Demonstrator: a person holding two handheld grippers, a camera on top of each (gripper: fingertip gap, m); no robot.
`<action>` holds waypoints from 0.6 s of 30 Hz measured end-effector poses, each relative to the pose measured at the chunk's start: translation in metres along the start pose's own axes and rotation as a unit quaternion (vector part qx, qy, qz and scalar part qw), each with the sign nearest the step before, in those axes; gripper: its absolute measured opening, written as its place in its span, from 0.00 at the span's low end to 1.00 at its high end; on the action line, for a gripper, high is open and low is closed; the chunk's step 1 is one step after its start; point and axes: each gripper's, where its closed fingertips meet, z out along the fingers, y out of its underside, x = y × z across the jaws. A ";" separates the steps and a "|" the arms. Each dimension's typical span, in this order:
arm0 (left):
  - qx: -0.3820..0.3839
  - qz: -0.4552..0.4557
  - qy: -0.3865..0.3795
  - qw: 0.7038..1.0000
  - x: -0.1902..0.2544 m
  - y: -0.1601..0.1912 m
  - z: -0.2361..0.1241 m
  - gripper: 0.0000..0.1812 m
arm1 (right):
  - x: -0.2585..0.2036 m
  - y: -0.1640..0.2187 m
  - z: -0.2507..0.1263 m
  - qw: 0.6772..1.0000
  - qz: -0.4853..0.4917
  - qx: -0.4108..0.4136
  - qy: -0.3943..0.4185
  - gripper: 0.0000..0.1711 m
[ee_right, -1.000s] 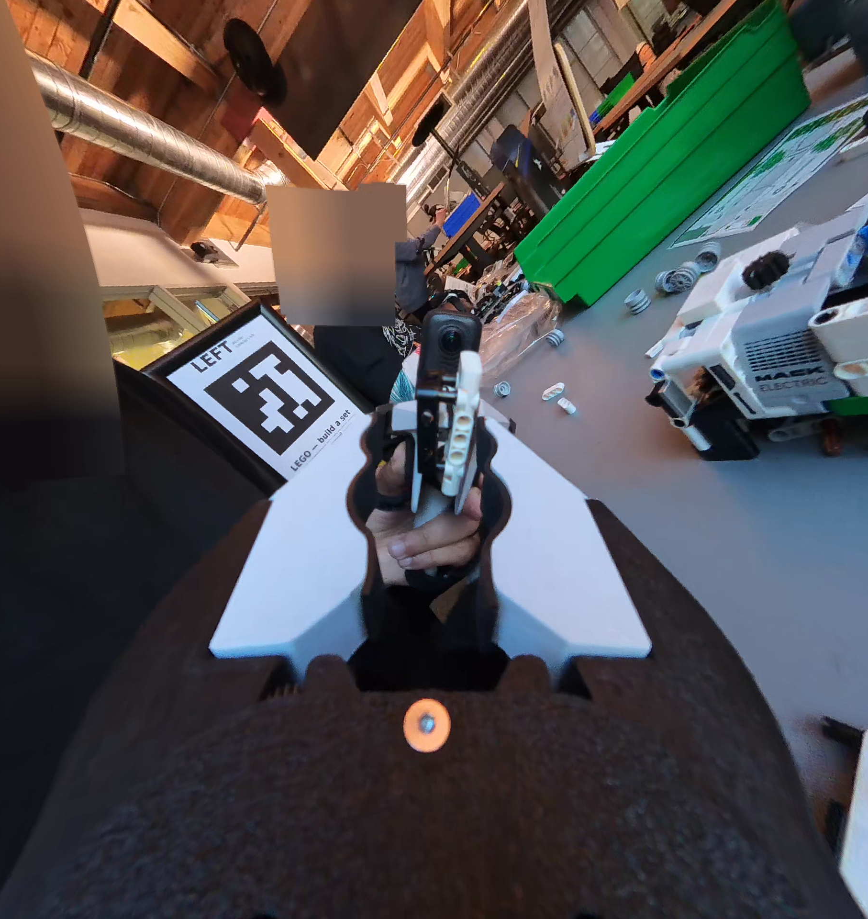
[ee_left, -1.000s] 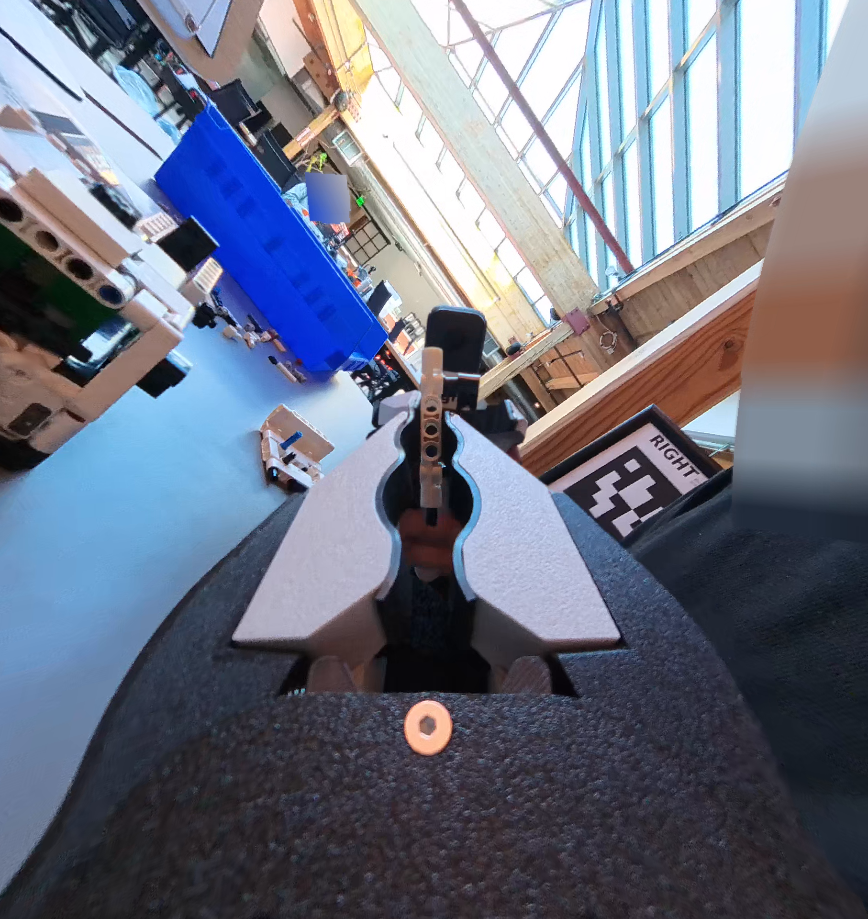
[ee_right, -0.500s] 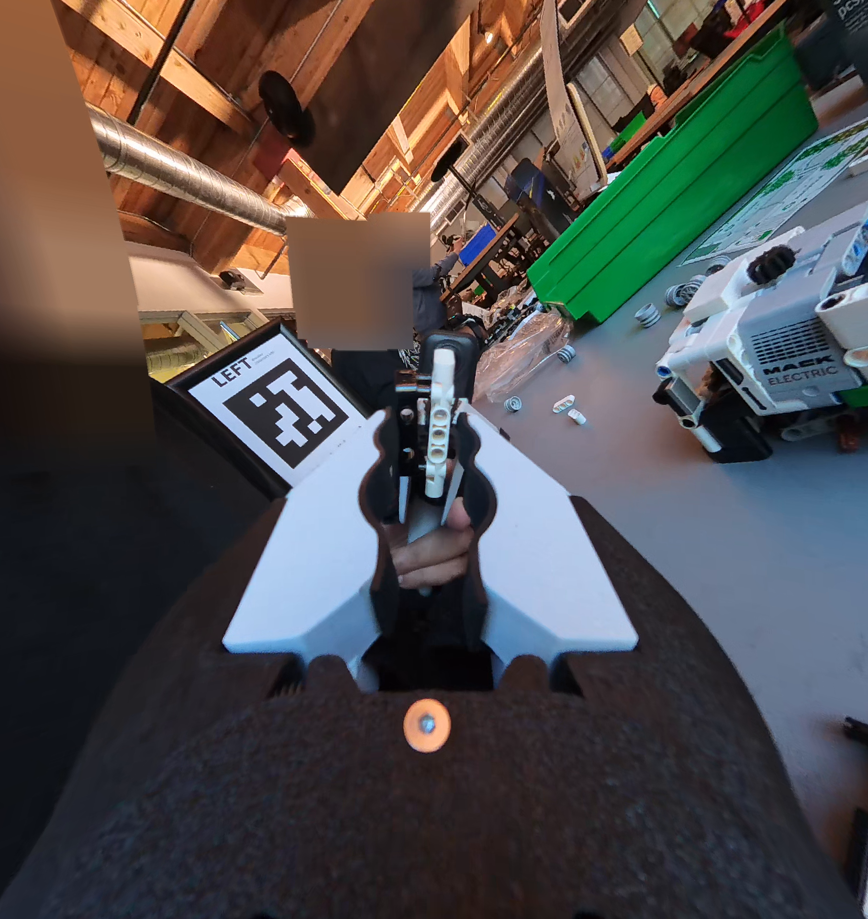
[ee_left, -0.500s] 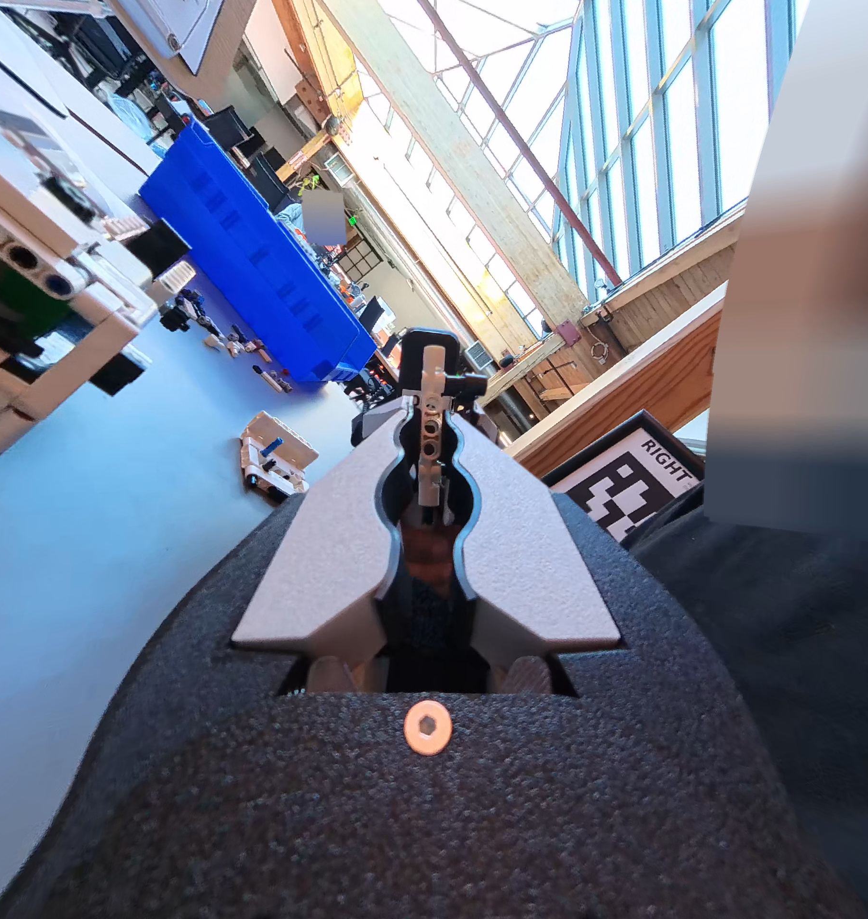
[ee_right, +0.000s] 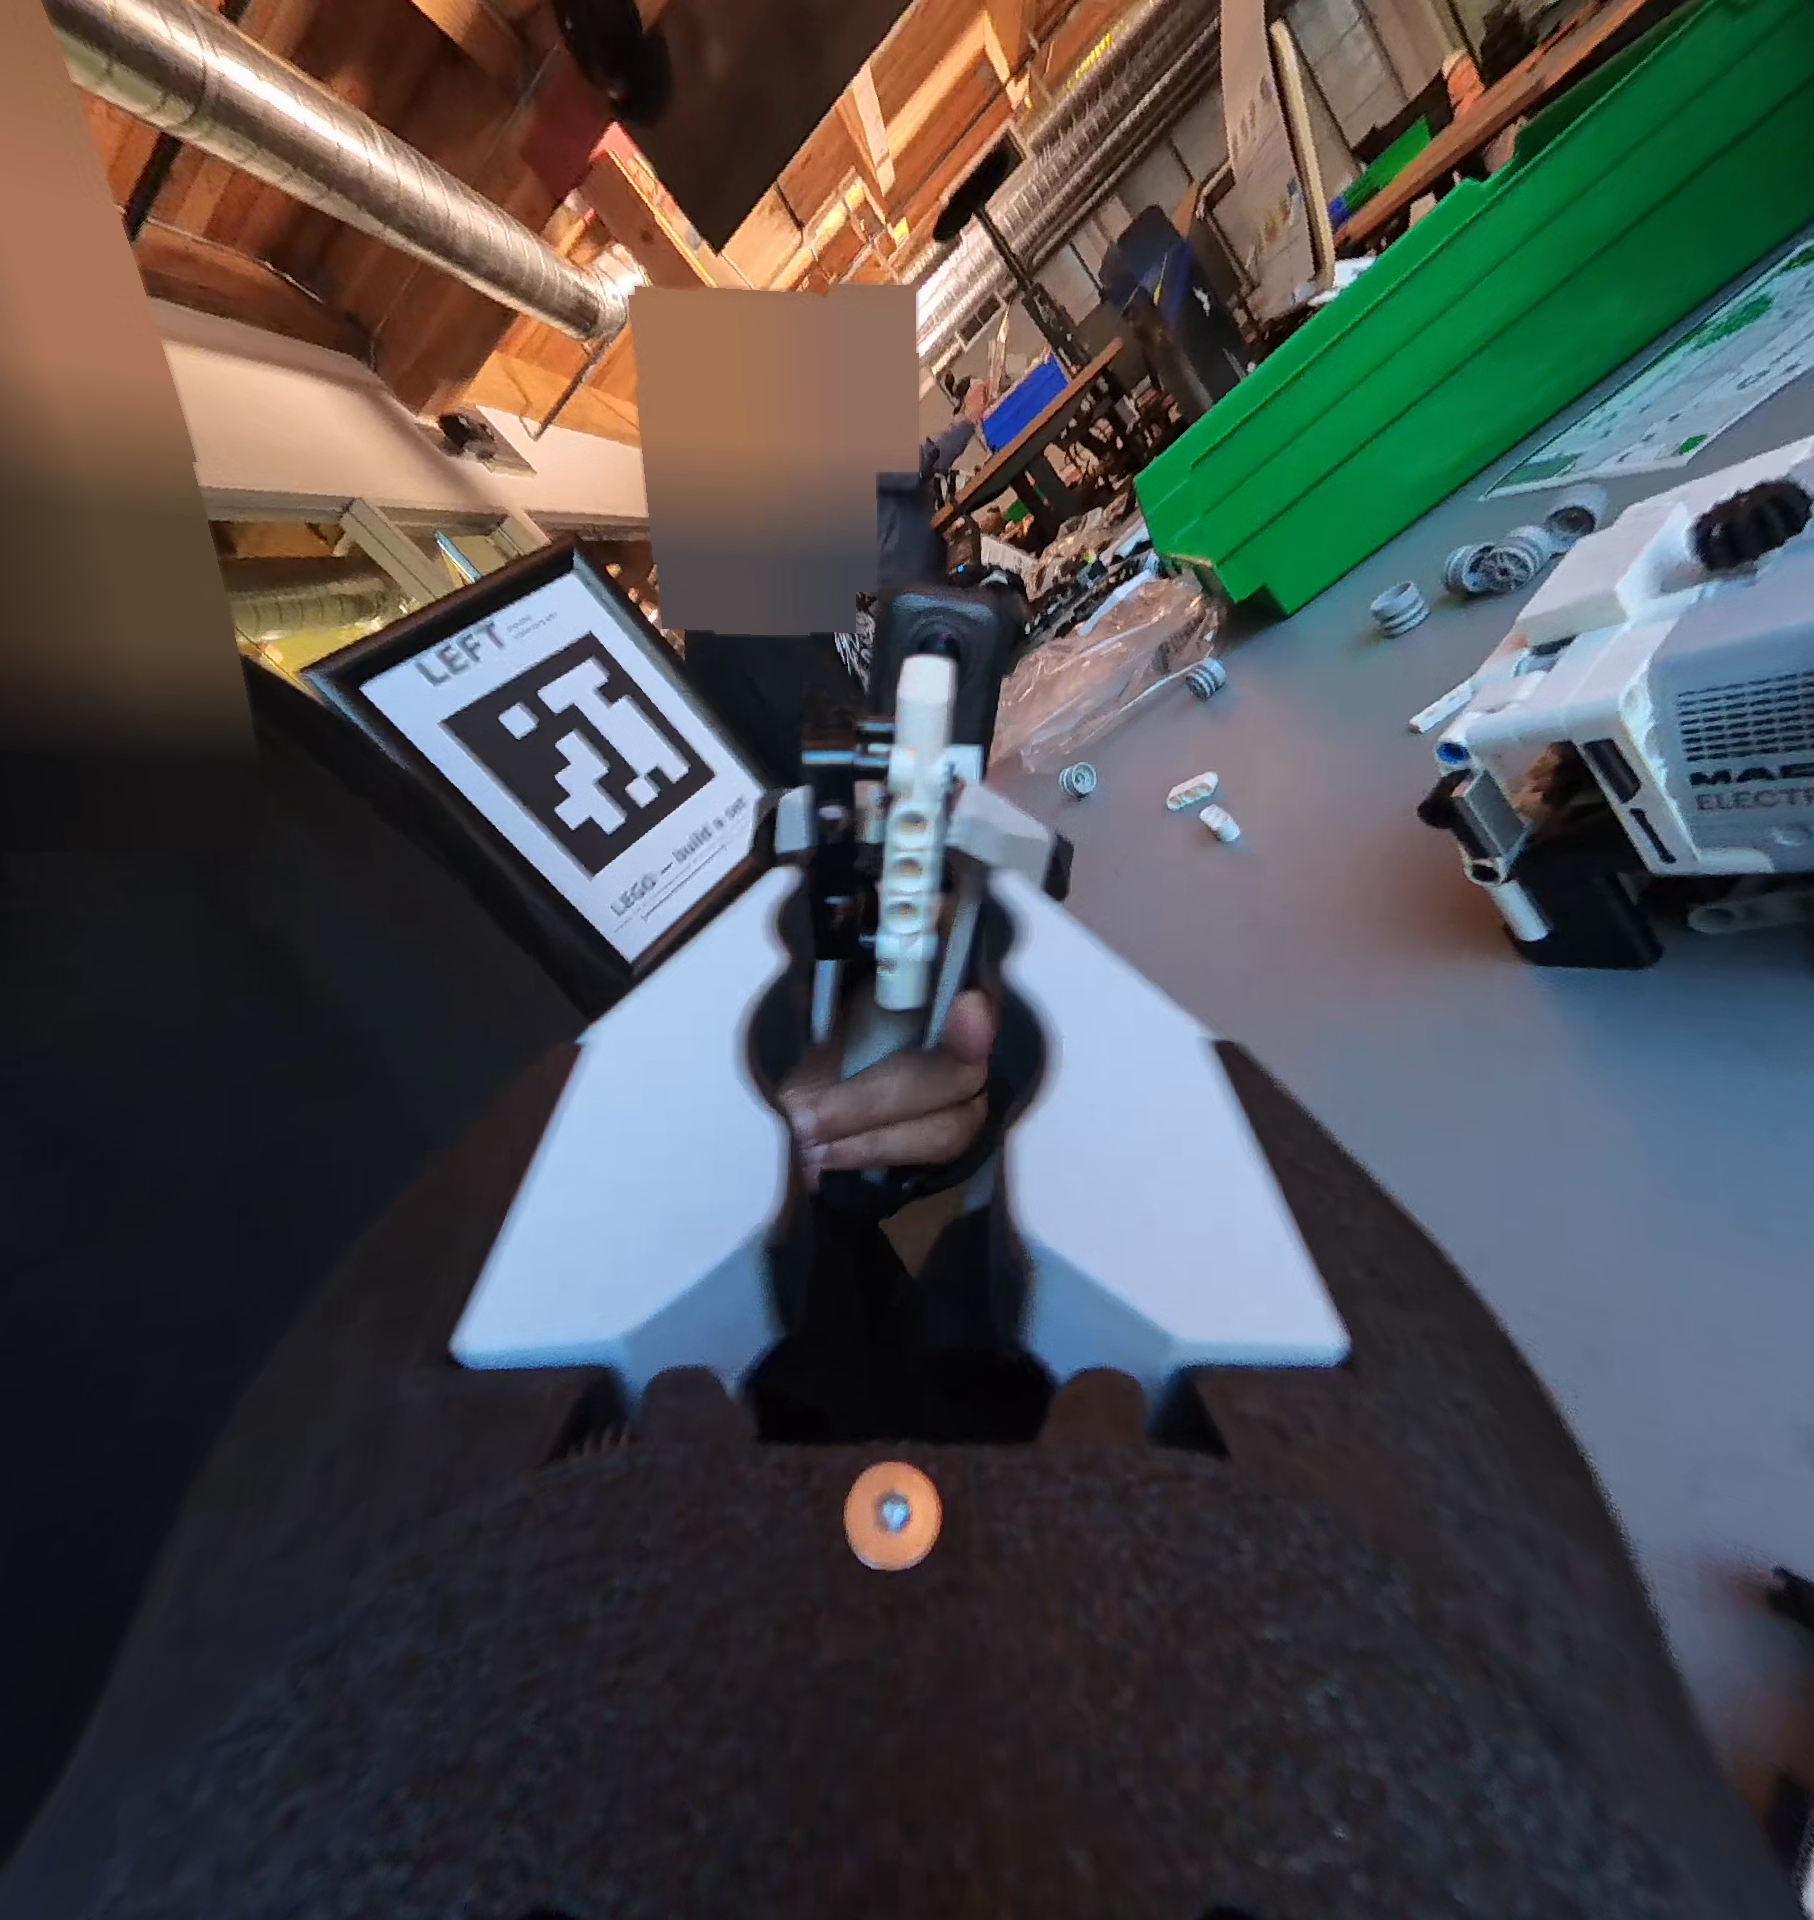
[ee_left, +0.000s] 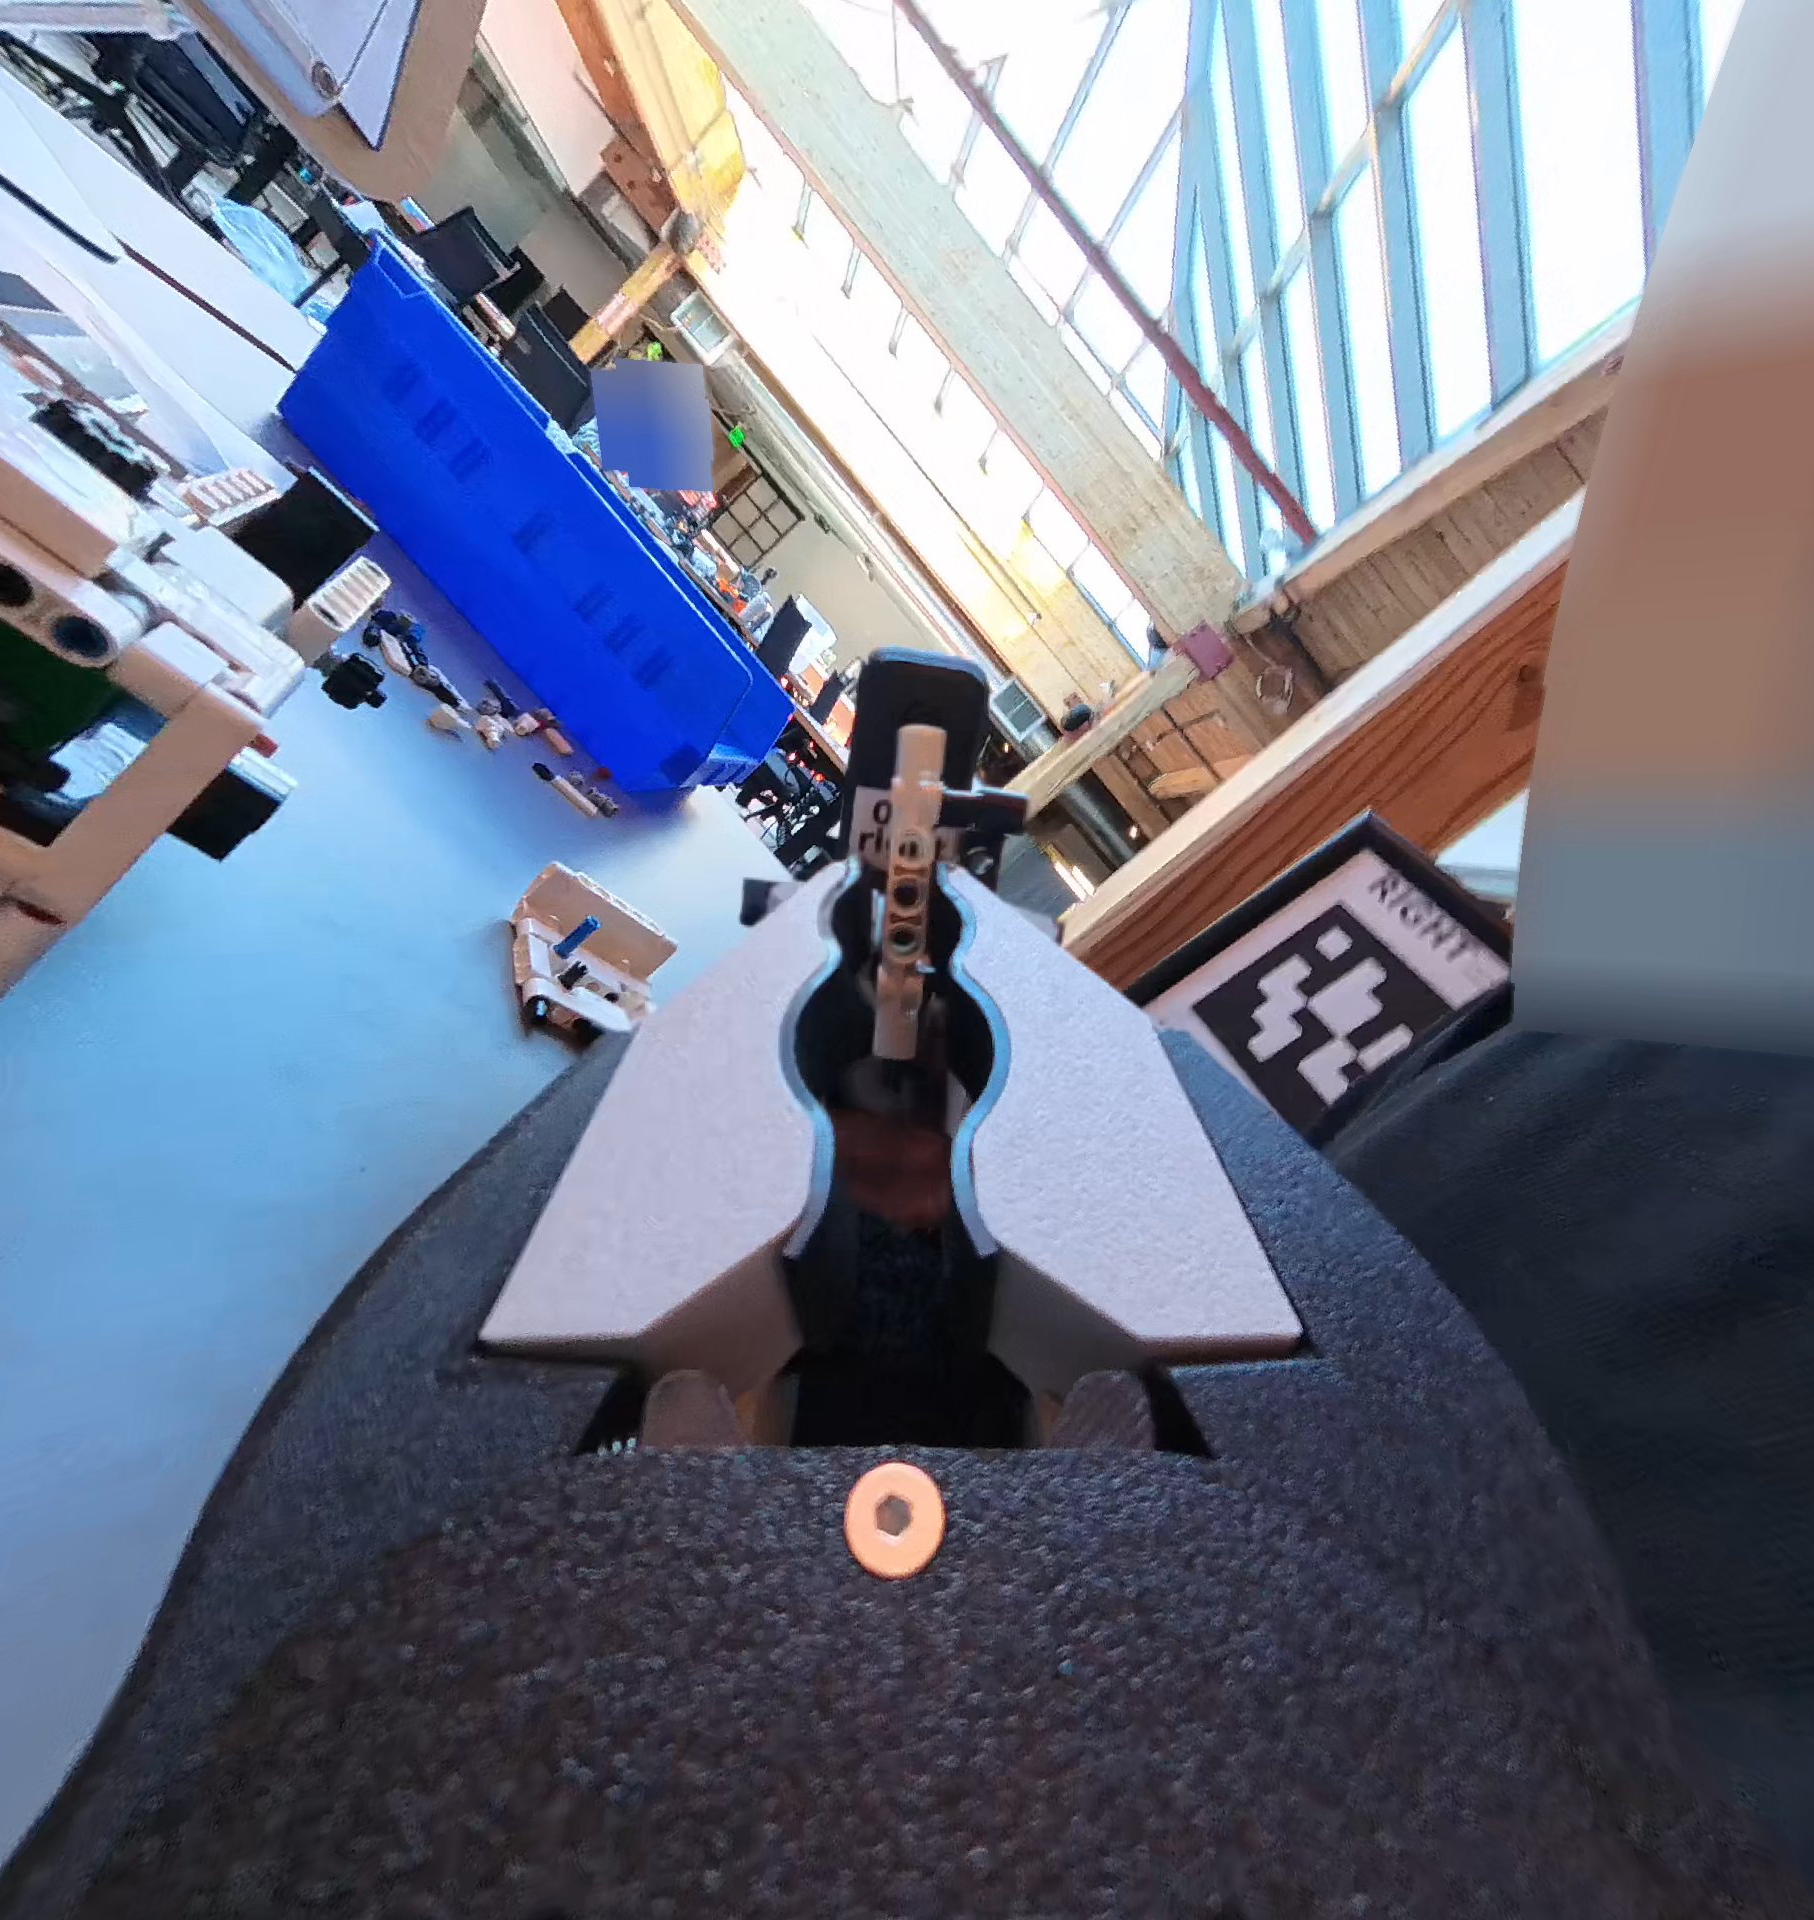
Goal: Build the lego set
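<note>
My left gripper (ee_left: pixel 898 888) is shut on a white Technic beam (ee_left: pixel 908 914) that stands upright between its fingertips, with a black pin piece (ee_left: pixel 986 805) on its side. My right gripper (ee_right: pixel 898 883) faces it head on. The same beam (ee_right: pixel 913 862) and black piece (ee_right: pixel 838 831) sit in the narrow gap between the right jaws, and the left gripper's grey fingertips (ee_right: pixel 996 831) show there too. Blur hides whether the right jaws press on anything. The white lego truck (ee_right: pixel 1692 727) stands on the grey table, and also shows in the left wrist view (ee_left: pixel 82 665).
A blue bin (ee_left: pixel 529 561) and small loose parts (ee_left: pixel 487 717) lie behind a small white sub-assembly (ee_left: pixel 586 961). A green bin (ee_right: pixel 1485 374), grey wheel hubs (ee_right: pixel 1485 566), a plastic bag (ee_right: pixel 1100 665) and an instruction sheet (ee_right: pixel 1713 374) lie on the right side. A hand (ee_right: pixel 882 1112) holds the left gripper.
The beam was tilted in the right wrist view one second ago and now stands upright between the right jaws. Both grippers have swung slightly, shifting the table scene in each view.
</note>
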 end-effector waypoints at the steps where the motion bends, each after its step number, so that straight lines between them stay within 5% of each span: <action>1: -0.007 0.011 0.000 1.000 0.000 0.001 -0.002 0.06 | -0.004 0.002 -0.001 1.000 0.001 -0.006 -0.008 0.11; 9: -0.090 0.123 -0.020 0.988 0.002 0.001 -0.010 0.28 | 0.009 0.019 -0.010 0.994 -0.043 -0.080 0.065 0.12; 15: -0.310 0.266 -0.016 0.912 0.000 0.034 -0.021 0.16 | 0.007 0.038 -0.012 0.958 -0.159 -0.212 0.109 0.12; 18: -0.360 0.306 -0.007 0.882 0.000 0.043 -0.026 0.13 | 0.004 0.046 -0.017 0.938 -0.197 -0.263 0.111 0.12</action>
